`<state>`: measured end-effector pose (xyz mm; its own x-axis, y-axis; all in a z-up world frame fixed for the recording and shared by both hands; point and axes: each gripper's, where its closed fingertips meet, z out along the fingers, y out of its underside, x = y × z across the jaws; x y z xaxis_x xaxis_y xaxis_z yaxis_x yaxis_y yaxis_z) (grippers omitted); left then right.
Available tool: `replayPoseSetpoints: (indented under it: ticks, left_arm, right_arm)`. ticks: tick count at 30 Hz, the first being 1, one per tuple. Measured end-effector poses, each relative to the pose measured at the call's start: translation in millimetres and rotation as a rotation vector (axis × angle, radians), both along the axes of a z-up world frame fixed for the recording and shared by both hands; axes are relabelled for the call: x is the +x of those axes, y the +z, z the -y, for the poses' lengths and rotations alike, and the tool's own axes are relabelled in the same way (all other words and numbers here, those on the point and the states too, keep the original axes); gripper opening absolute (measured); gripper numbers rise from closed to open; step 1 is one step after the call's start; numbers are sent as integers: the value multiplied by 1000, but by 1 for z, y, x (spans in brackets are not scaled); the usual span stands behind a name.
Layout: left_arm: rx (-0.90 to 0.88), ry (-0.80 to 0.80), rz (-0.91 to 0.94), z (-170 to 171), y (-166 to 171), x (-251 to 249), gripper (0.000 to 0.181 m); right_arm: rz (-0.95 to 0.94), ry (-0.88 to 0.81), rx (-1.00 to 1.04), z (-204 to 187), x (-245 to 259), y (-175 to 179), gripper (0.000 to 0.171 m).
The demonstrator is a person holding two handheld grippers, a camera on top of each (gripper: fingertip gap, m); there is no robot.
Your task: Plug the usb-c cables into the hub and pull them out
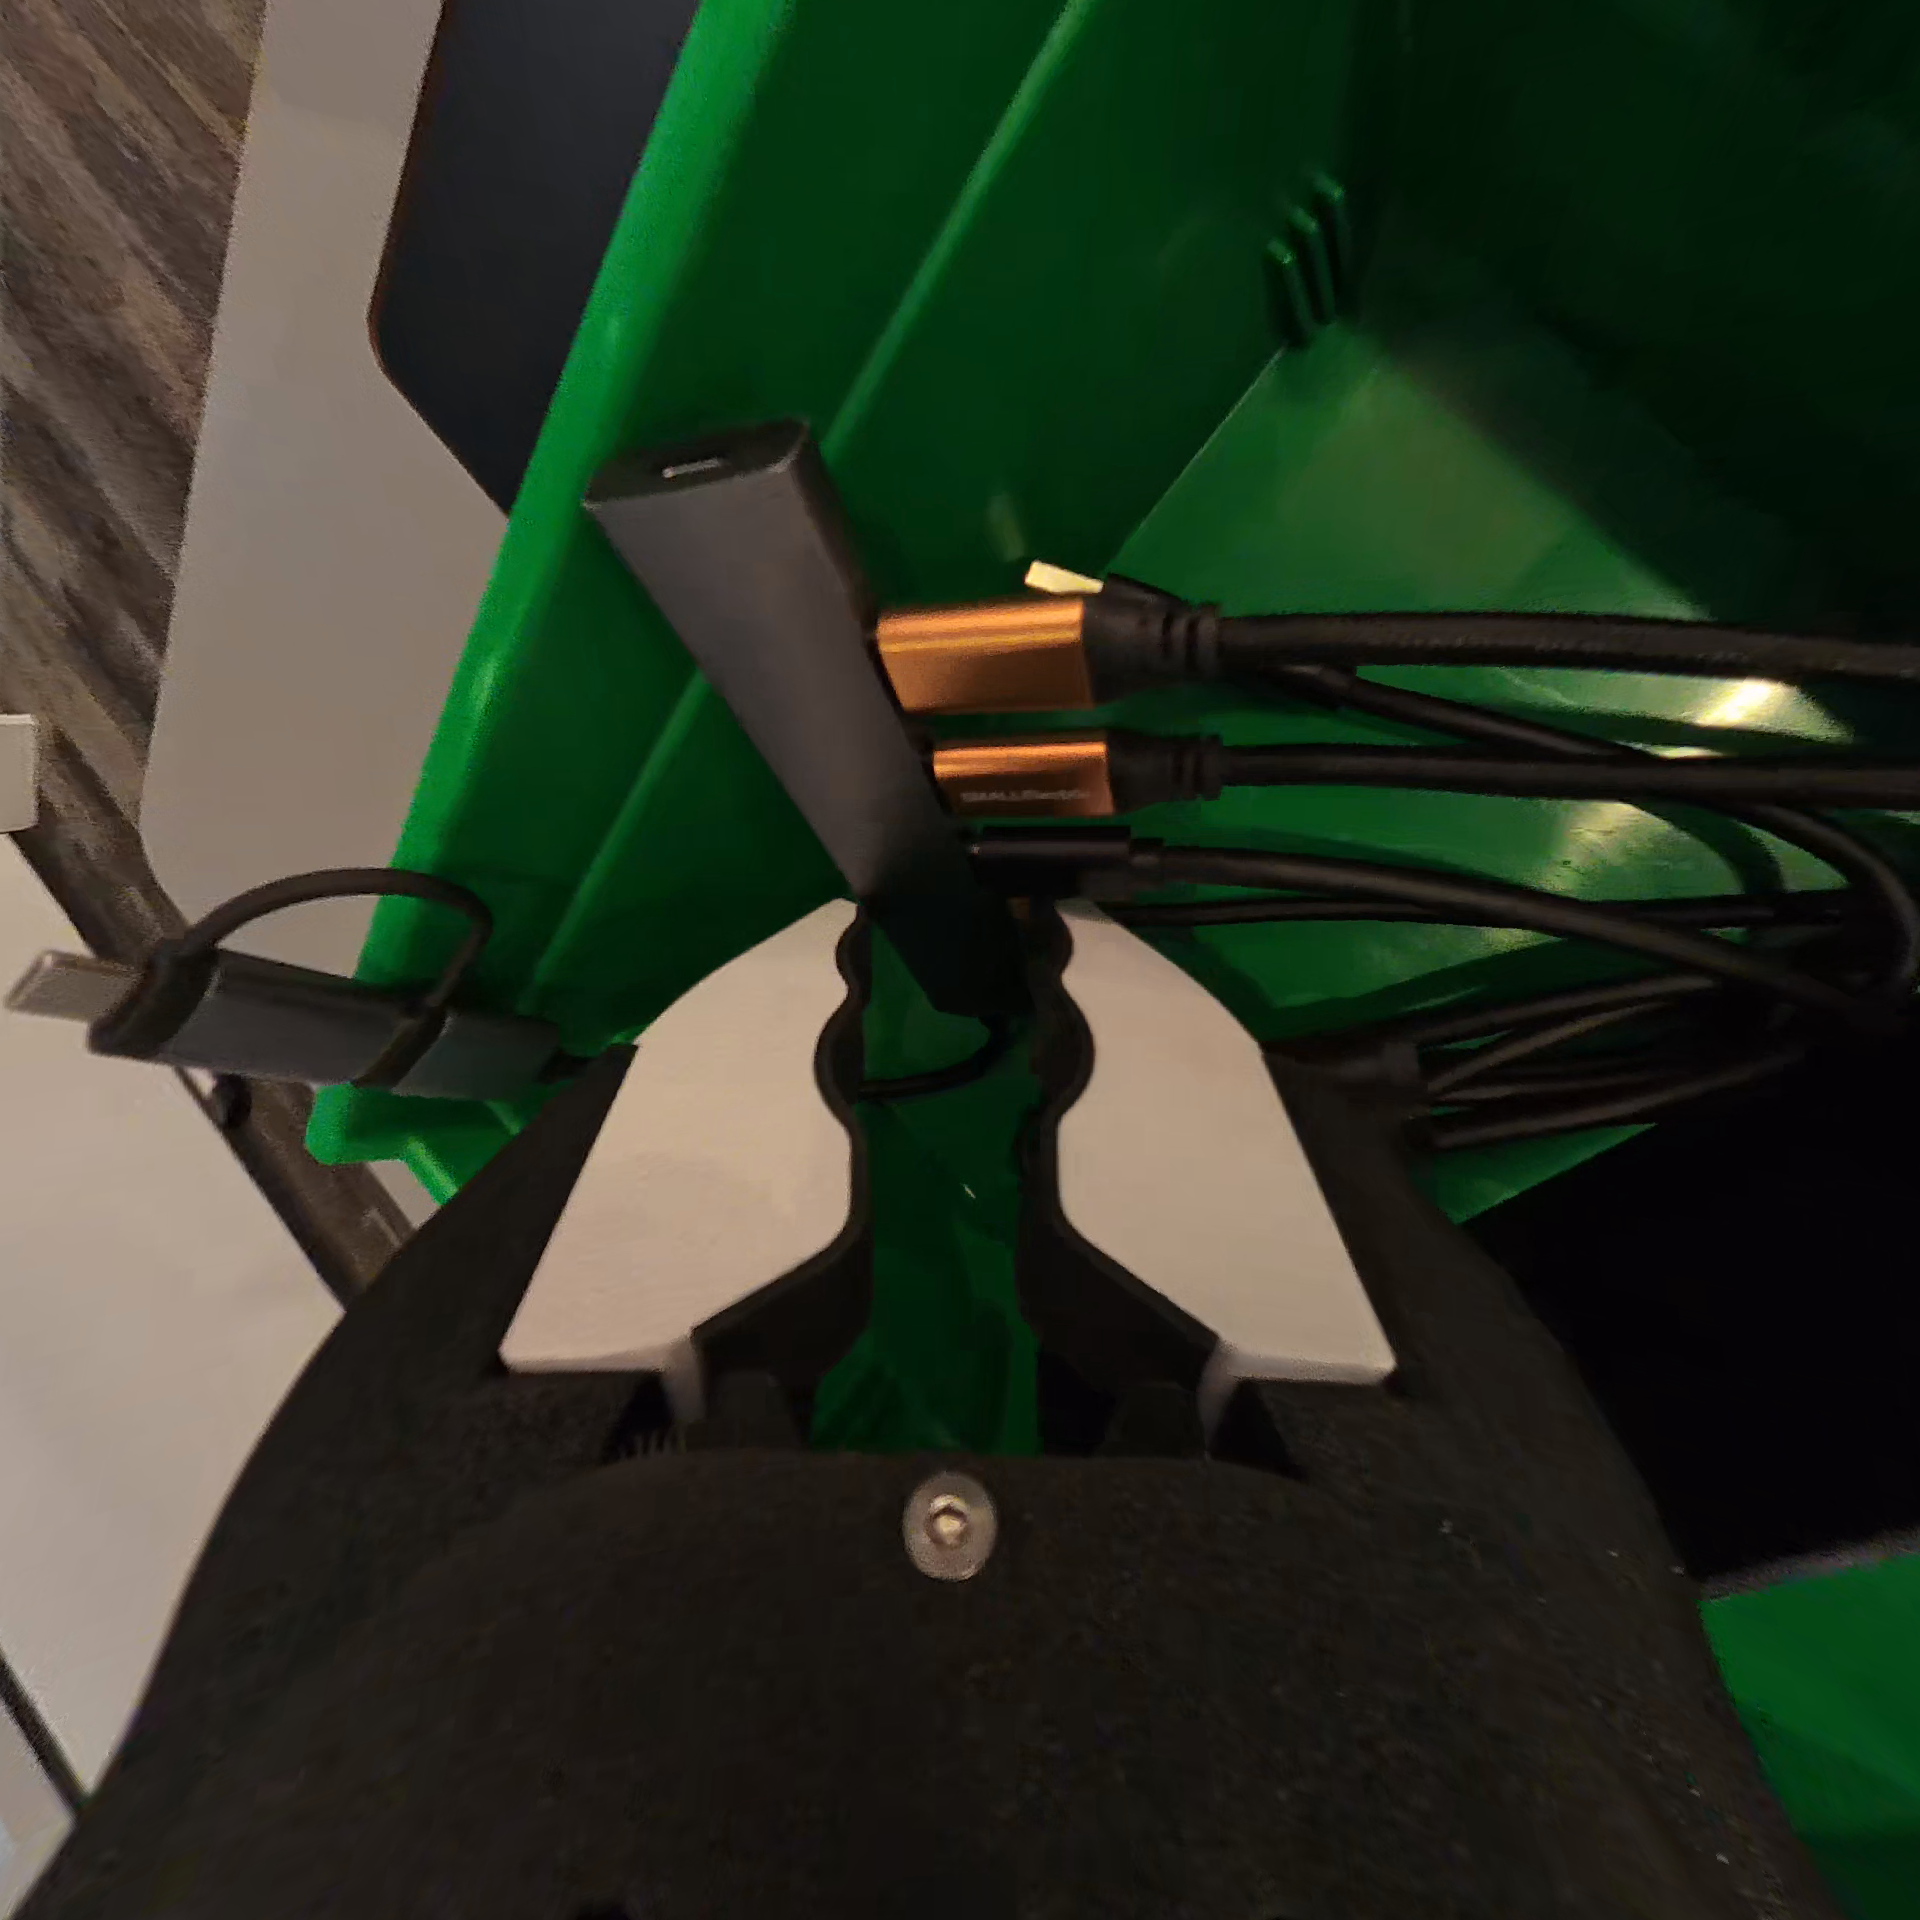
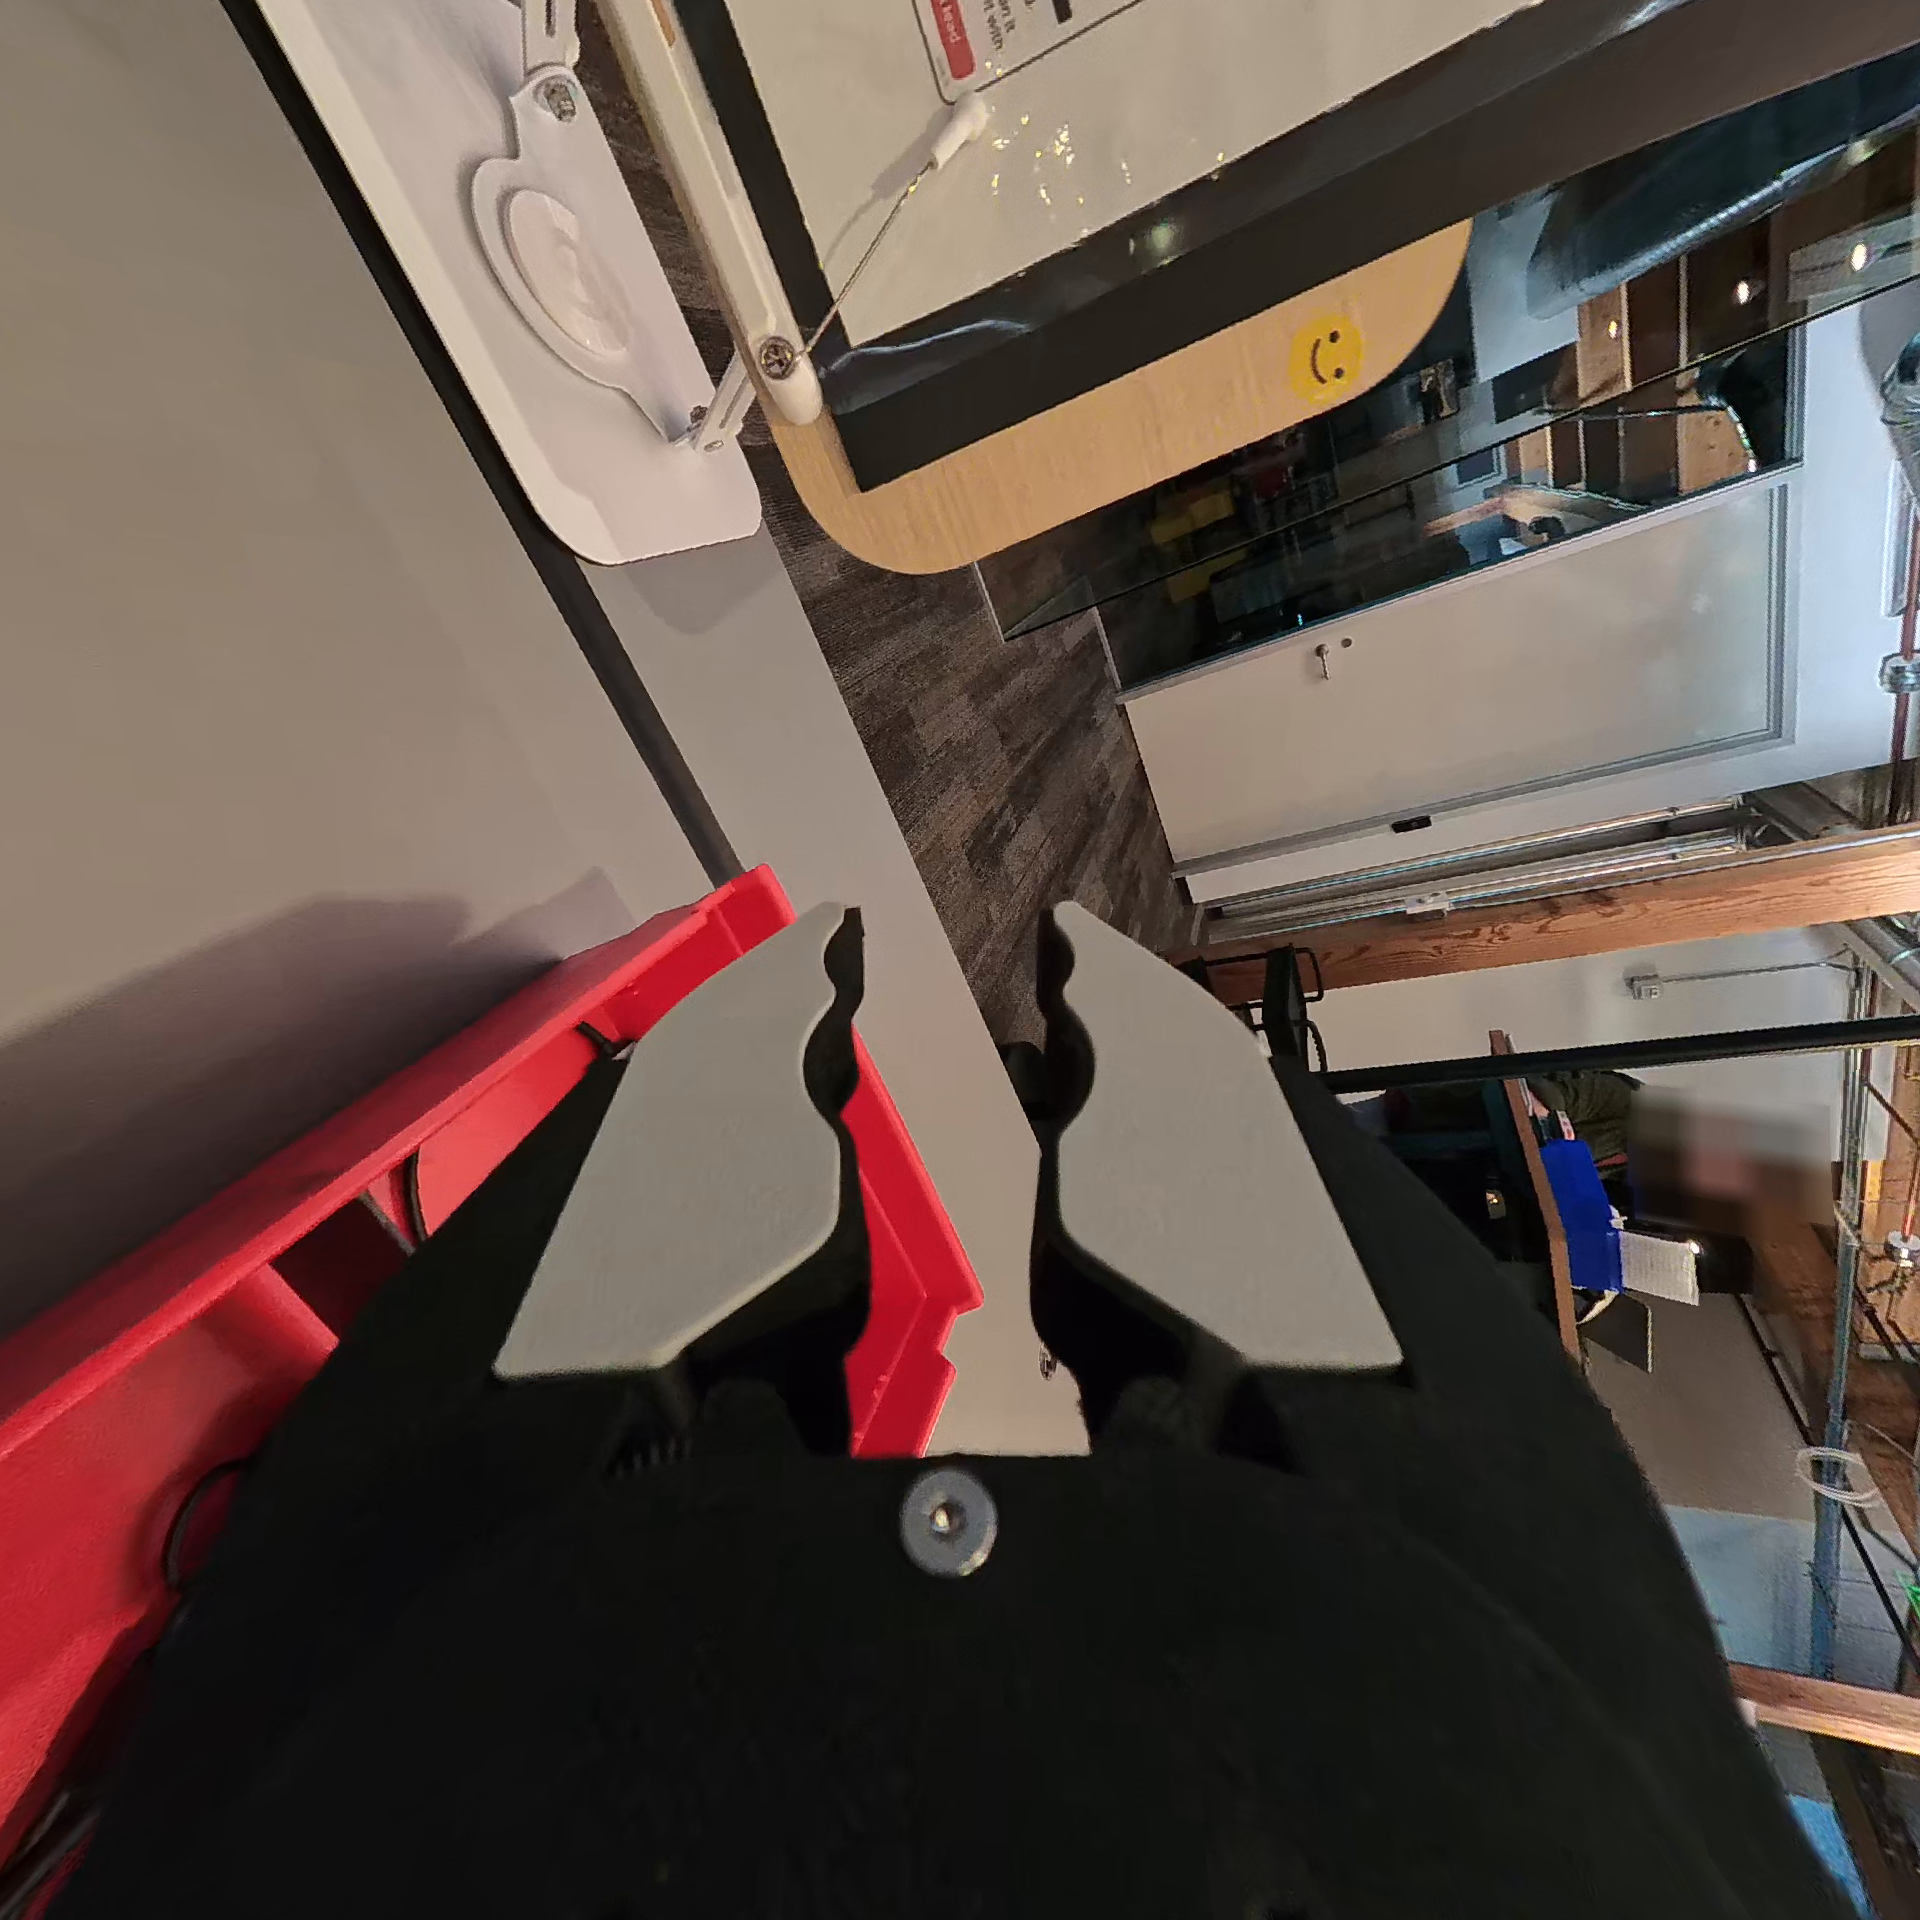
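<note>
In the left wrist view my left gripper [image 1: 951,935] is shut on the near end of a slim grey hub [image 1: 769,665] and holds it up over a green bin [image 1: 1143,364]. Two copper-coloured plugs [image 1: 987,660] and a black plug [image 1: 1049,847] sit in the hub's right side, with black cables [image 1: 1558,644] trailing right. The hub's own lead with a grey adapter [image 1: 260,1013] hangs to the left. In the right wrist view my right gripper [image 2: 951,935] is open and empty, above the edge of a red bin [image 2: 416,1143].
The green bin stands on a white table [image 1: 156,1299]. The red bin rests on a grey table [image 2: 260,623] with a white tray [image 2: 582,312] farther off. Beyond the table edge are carpet [image 2: 987,748], a wooden-framed board [image 2: 1091,436] and a blurred person [image 2: 1579,1122]. The gap from one gripper's tips to the other's is roughly 50 cm.
</note>
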<state>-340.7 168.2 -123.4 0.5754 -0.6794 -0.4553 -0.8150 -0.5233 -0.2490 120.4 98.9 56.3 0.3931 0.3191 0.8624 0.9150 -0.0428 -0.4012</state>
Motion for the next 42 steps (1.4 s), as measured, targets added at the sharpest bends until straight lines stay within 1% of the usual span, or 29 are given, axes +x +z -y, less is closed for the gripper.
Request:
replayPoseSetpoints:
  ticks: [3, 6, 12, 15, 22, 26, 28, 30, 33, 35, 37, 39, 40, 42]
  left_arm:
    - [-10, 20, 28, 1, 2, -1, 27]
    - [26, 27, 62, 6, 19, -2, 26]
    - [196, 18, 59, 19, 85, 7, 23]
    - [330, 27, 32, 25, 122, 12, 23]
    - [551, 14, 5, 44, 183, 30, 23]
    - [686, -5, 23, 62, 220, 46, 22]
    - [743, -27, 42, 73, 236, 57, 22]
    - [782, -64, 63, 84, 247, 69, 22]
    - [816, -118, 60, 97, 256, 89, 22]
    - [819, -156, 42, 103, 256, 103, 22]
    - [830, -192, 8, 109, 256, 118, 22]
    - [842, -232, -16, 116, 257, 134, 22]
    - [847, -249, -22, 120, 257, 141, 22]
    - [851, -276, -31, 128, 257, 152, 22]
  right_arm:
    - [7, 2, 0, 0, -2, -1, 33]
    - [14, 11, 17, 1, -6, 2, 33]
    - [-5, 66, 137, 7, -27, 27, 31]
    - [0, 106, 220, 12, -44, 42, 31]
    - [14, 226, 334, 27, -90, 58, 30]
    - [-34, 319, 425, 41, -128, 70, 31]
    - [-122, 402, 438, 53, -153, 74, 31]
    - [-246, 490, 391, 64, -182, 71, 32]
    - [-560, 635, 251, 84, -224, 68, 43]
    - [-760, 687, 147, 90, -243, 65, 51]
    - [-853, 674, 99, 84, -251, 55, 62]
    - [-885, 642, 88, 75, -253, 46, 71]
    - [-911, 627, 74, 70, -253, 42, 74]
    - [-989, 613, -5, 64, -255, 33, 75]
